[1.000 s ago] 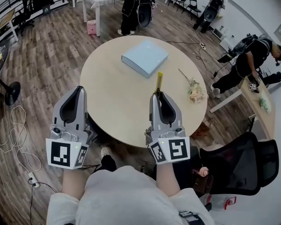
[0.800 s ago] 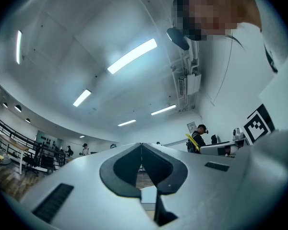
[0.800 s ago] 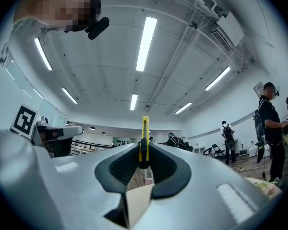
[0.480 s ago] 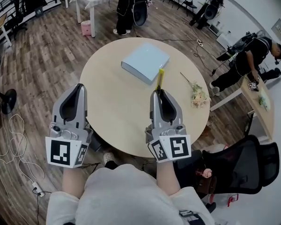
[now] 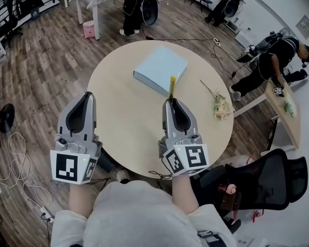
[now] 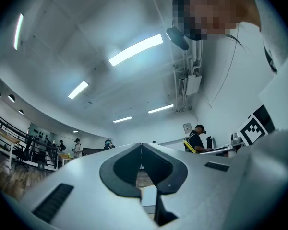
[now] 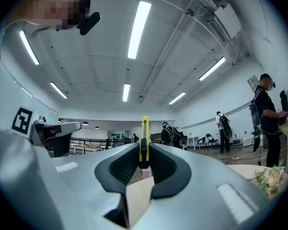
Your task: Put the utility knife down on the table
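Note:
A yellow utility knife (image 5: 171, 87) sticks forward out of my right gripper (image 5: 171, 101), which is shut on it above the round beige table (image 5: 123, 112). In the right gripper view the knife (image 7: 144, 140) stands upright between the closed jaw tips, its yellow end rising above them. My left gripper (image 5: 84, 98) hangs over the table's left edge, level with the right one, shut with nothing in it; in the left gripper view its jaws (image 6: 141, 145) meet at the tips.
A light blue box (image 5: 160, 68) lies on the far half of the table, just beyond the knife tip. A small flower sprig (image 5: 219, 104) rests near the right edge. A black office chair (image 5: 262, 181) stands at lower right. Several people stand around the room.
The table has shifted slightly in the head view. The right gripper and the knife have edged a little left and forward toward the blue box. Both grippers stay shut.

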Demonstrator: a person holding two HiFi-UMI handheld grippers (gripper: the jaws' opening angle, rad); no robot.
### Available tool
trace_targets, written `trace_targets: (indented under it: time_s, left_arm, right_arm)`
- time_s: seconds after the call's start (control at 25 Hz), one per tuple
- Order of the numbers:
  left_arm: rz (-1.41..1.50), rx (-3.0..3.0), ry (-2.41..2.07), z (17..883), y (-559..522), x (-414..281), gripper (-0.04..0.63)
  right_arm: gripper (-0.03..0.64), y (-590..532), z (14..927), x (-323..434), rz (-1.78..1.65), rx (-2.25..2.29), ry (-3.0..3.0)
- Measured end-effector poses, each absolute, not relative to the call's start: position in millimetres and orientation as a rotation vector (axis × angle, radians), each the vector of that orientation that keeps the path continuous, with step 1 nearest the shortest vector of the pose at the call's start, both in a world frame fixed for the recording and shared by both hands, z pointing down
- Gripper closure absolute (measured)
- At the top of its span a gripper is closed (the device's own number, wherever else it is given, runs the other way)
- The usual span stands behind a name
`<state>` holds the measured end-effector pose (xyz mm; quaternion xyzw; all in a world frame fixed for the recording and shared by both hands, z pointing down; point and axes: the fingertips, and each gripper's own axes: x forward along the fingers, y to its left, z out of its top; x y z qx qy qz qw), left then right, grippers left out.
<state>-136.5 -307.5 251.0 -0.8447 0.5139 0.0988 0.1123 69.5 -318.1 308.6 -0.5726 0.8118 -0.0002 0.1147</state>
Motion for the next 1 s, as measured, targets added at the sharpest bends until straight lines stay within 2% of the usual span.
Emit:
trace_targets:
  time_s: [1.0]
  left_arm:
    - [0.178, -2.601, 1.637, 324, -385, -179, 0.586]
  right_arm:
    - [0.546, -425, 503, 17, -0.697, -1.780, 2.583]
